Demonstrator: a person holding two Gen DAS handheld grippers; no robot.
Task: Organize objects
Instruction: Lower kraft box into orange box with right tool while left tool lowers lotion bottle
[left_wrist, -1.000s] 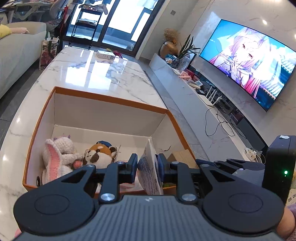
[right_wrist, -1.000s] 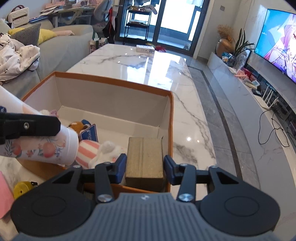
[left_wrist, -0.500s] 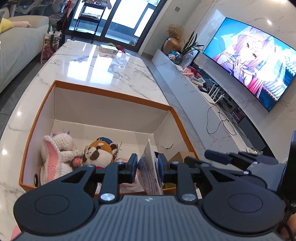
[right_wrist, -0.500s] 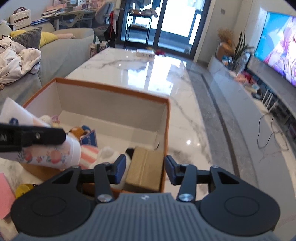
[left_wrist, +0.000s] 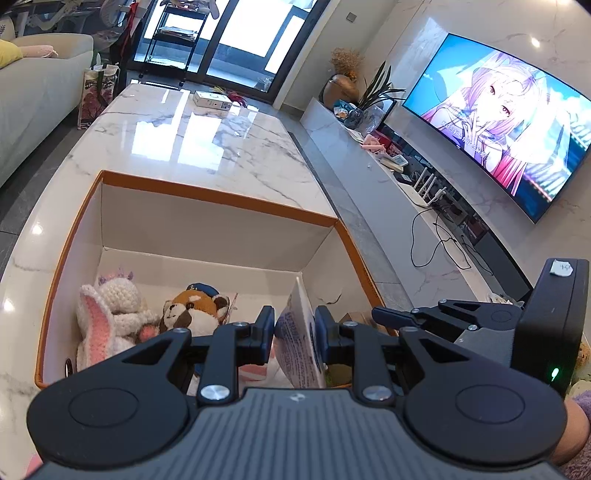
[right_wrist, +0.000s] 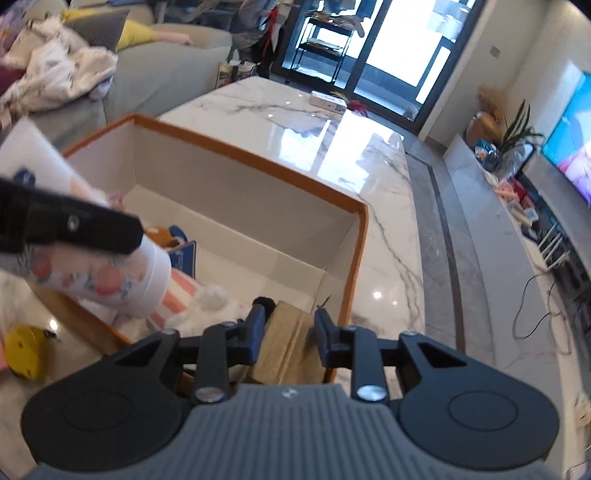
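An open orange-edged white box (left_wrist: 207, 195) (right_wrist: 258, 155) stands on the marble table. Inside lie a pink-eared crochet bunny (left_wrist: 107, 317), a fox plush (left_wrist: 195, 314), a striped pink item (right_wrist: 177, 295) and a white fluffy toy (right_wrist: 214, 306). My left gripper (left_wrist: 293, 332) is shut on a white tube with peach print (left_wrist: 299, 343) (right_wrist: 99, 273), held over the box's near edge. My right gripper (right_wrist: 290, 330) is shut on a tan block (right_wrist: 291, 343), tilted over the box's near right corner.
A yellow round object (right_wrist: 26, 350) lies on the table left of the box. A white small box (left_wrist: 212, 100) sits at the table's far end. A sofa (right_wrist: 147, 70) is on the left, a TV (left_wrist: 509, 147) and low console on the right.
My right gripper has tilted and swung left with the tan block, which now leans into the box corner. The left gripper with the tube has barely moved.
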